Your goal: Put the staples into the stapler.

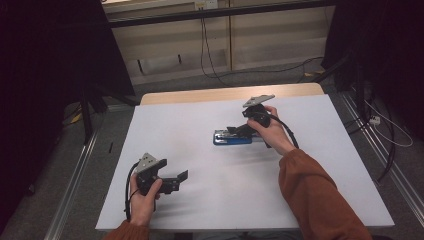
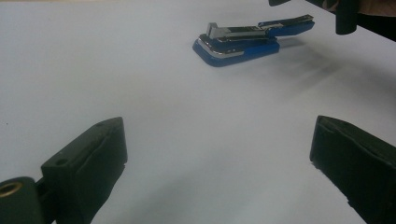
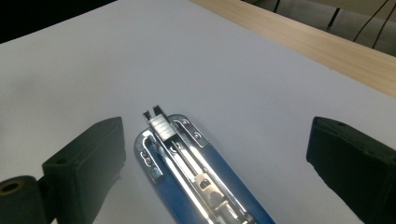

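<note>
Okay, we start at the desk's (image 1: pixel 165 125) near left corner: our left gripper (image 1: pixel 181 179) sits low there with jaws spread, nothing between them, pointing out across the bare surface. The blue stapler (image 1: pixel 232 137) lies well apart from it, toward the middle of the desk and a bit right, flat on its base with the top arm swung open (image 2: pixel 236 44). Its long axis runs roughly left to right across the desk. Moving right, our right gripper (image 1: pixel 240 130) is right over the stapler's right end, clearly the nearer hand. Its jaws are released and wide; in the right gripper view the stapler (image 3: pixel 196 172) lies lengthwise between them, metal nose pointing away, neither pad touching it. We judge any next grasp falls to the right hand, closing across the stapler's width.
</note>
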Demonstrator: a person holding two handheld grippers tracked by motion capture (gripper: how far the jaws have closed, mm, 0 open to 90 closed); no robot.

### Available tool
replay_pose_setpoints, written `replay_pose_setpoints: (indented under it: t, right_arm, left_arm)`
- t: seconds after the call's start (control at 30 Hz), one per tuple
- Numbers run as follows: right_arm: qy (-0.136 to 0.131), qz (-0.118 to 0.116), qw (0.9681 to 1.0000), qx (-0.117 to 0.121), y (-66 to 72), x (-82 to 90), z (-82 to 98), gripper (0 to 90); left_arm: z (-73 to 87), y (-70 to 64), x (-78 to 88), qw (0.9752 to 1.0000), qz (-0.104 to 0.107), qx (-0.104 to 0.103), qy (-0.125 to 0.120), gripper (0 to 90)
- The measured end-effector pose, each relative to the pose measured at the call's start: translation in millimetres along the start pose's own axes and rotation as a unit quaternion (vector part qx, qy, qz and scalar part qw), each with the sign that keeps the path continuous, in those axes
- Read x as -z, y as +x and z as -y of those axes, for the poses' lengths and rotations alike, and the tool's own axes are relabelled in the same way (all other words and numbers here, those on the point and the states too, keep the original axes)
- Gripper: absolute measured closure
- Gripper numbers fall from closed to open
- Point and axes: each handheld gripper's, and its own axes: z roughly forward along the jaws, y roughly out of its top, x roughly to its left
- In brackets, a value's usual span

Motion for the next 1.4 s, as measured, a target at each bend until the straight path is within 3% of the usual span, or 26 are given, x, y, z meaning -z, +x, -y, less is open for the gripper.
replay_pose_setpoints:
  t: [0.33, 0.47, 0.8, 1.07, 1.4]
  right_arm:
    - [-0.015, 0.03, 0.9993, -0.013, -6.8, 12.5, 5.4, 4.2]
    - [-0.019, 0.057, 0.9981, -0.015, -5.6, 19.8, 9.9, 3.2]
    - [-0.031, 0.09, 0.9952, -0.02, -11.0, 41.2, 22.9, 3.4]
    - [-0.052, 0.099, 0.9936, -0.016, -6.0, 57.9, 34.7, 4.2]
    - [-0.08, 0.123, 0.9885, -0.036, -6.3, 80.5, 50.4, 3.5]
  left_arm:
    - [-0.3, 0.0, -0.5, 1.0, -0.001, 0.001, -0.003, 4.1]
    - [-0.4, 1.2, -0.1, 1.0, -0.005, 0.003, -0.003, 4.1]
    - [0.5, 3.2, -1.3, 0.9999, -0.013, 0.006, 0.001, 3.7]
    - [1.4, 3.5, 0.7, 0.9999, -0.012, 0.006, 0.0, 3.7]
    - [2.1, 3.6, 2.5, 0.9999, -0.011, 0.007, 0.001, 3.7]
